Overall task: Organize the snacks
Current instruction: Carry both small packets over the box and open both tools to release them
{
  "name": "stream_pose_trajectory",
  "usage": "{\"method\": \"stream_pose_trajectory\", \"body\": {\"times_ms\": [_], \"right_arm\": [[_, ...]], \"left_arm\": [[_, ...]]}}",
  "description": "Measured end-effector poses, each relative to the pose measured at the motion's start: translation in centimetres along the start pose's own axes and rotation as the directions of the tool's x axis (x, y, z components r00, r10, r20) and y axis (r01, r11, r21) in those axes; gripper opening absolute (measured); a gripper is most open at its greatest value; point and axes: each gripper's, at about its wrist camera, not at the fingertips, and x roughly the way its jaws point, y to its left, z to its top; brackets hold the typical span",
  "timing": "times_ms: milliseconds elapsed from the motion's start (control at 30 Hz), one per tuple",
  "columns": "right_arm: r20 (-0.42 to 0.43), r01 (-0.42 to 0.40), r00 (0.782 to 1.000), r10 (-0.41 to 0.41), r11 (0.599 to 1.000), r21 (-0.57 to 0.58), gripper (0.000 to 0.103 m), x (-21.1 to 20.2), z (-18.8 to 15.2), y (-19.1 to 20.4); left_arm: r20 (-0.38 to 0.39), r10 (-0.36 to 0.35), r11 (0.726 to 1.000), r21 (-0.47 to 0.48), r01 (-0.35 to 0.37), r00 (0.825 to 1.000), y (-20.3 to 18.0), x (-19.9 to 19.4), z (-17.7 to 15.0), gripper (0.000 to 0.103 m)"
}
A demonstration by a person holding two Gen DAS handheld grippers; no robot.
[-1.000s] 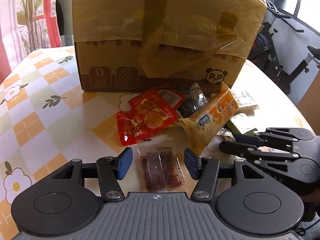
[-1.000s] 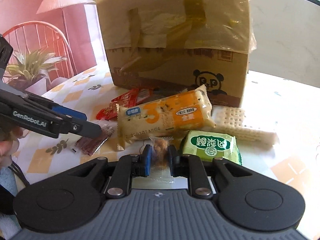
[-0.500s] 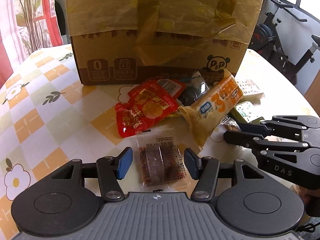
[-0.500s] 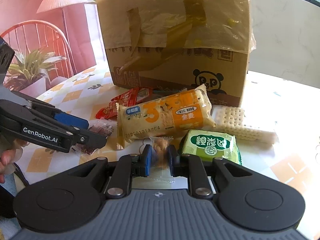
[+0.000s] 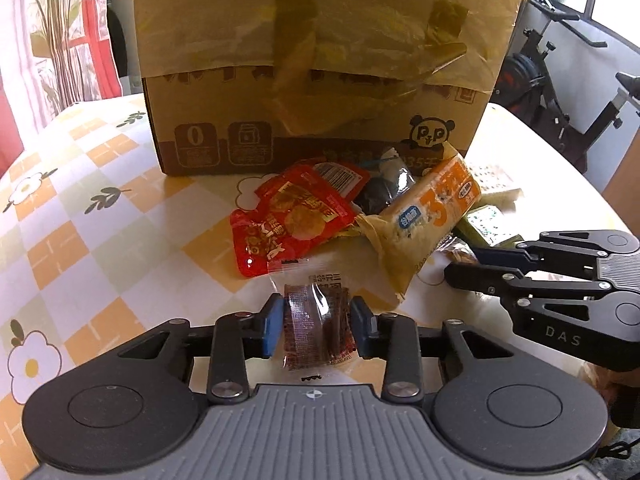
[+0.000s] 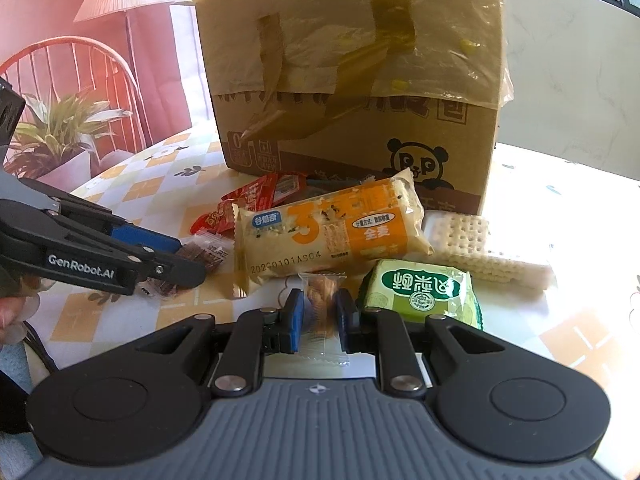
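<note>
My left gripper [image 5: 316, 323] is low over the table, its jaws closing; the blue pads press both sides of a clear packet of dark red-brown snack [image 5: 308, 320], which buckles between them. My right gripper [image 6: 318, 312] is shut on a small clear packet holding a brown nut snack [image 6: 320, 294]. Behind both lies the snack pile: red pouches [image 5: 288, 220], an orange-and-cream bread pack [image 6: 332, 236], a green pack [image 6: 424, 288] and wrapped crackers [image 6: 480, 248]. A taped cardboard box [image 5: 312, 80] stands beyond the pile.
The table wears a cloth of orange checks and flowers [image 5: 80, 220]. A dark packet [image 5: 380, 192] lies between the red pouches and the bread pack. A red chair [image 6: 80, 80] and a potted plant [image 6: 60, 128] stand left; an exercise bike [image 5: 560, 80] stands right.
The left jaws have drawn in from wide apart onto the dark red-brown packet, which has bent upward. The right gripper and its nut packet have not moved.
</note>
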Motion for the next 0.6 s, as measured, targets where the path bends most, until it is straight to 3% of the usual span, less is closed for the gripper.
{"method": "stream_pose_trajectory", "body": {"times_ms": [367, 600], "right_arm": [[-0.001, 0.007, 1.000, -0.007, 0.999, -0.031, 0.019, -0.2, -0.1, 0.6], [0.052, 0.016, 0.999, -0.014, 1.000, -0.025, 0.019, -2.7, 1.1, 0.9]], "left_arm": [[0.036, -0.032, 0.999, 0.008, 0.032, 0.999, 0.0, -1.0, 0.1, 0.037], [0.133, -0.013, 0.998, 0.056, 0.006, 0.991, 0.3, -3.2, 0.9, 0.037]]}}
